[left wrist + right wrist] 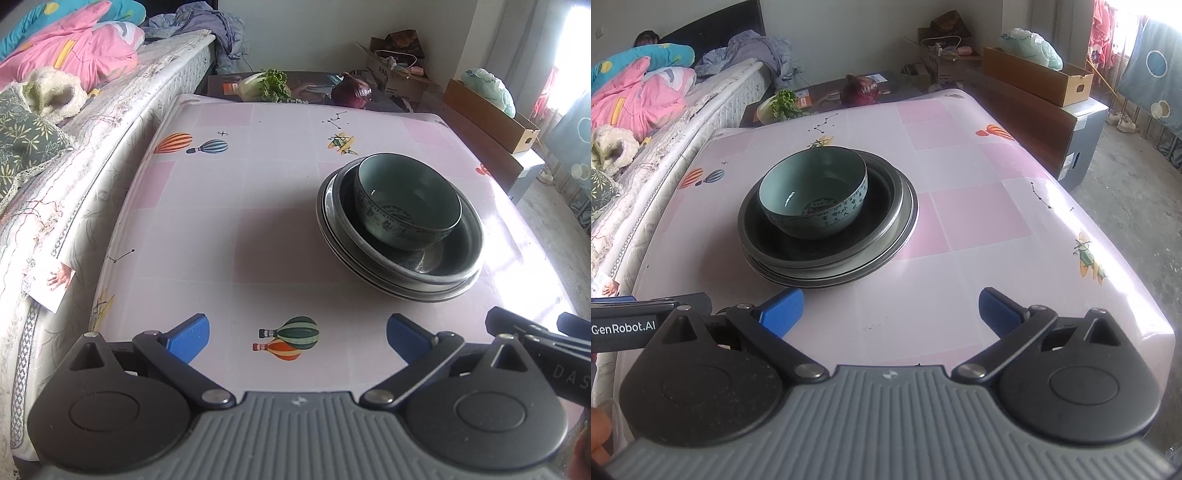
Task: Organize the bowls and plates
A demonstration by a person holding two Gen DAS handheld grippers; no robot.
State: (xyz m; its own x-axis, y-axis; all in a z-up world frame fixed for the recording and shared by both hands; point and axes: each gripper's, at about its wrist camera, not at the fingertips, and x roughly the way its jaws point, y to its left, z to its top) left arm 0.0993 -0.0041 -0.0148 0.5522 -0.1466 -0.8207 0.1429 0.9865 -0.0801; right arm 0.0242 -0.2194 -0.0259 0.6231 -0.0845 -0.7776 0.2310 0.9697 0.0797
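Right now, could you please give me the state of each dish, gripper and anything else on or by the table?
Bowl: upright, empty, sitting in the top plate.
Plates: stacked on the table, slightly offset.
Left gripper: open, holding nothing, short of the stack.
Right gripper: open, holding nothing, short of the stack.
Table: covered with a patterned cloth.
Red cabbage: whole, beyond the table's far edge.

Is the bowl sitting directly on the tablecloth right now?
No, the bowl sits inside the top plate of a stack, so the plates lie between it and the tablecloth.
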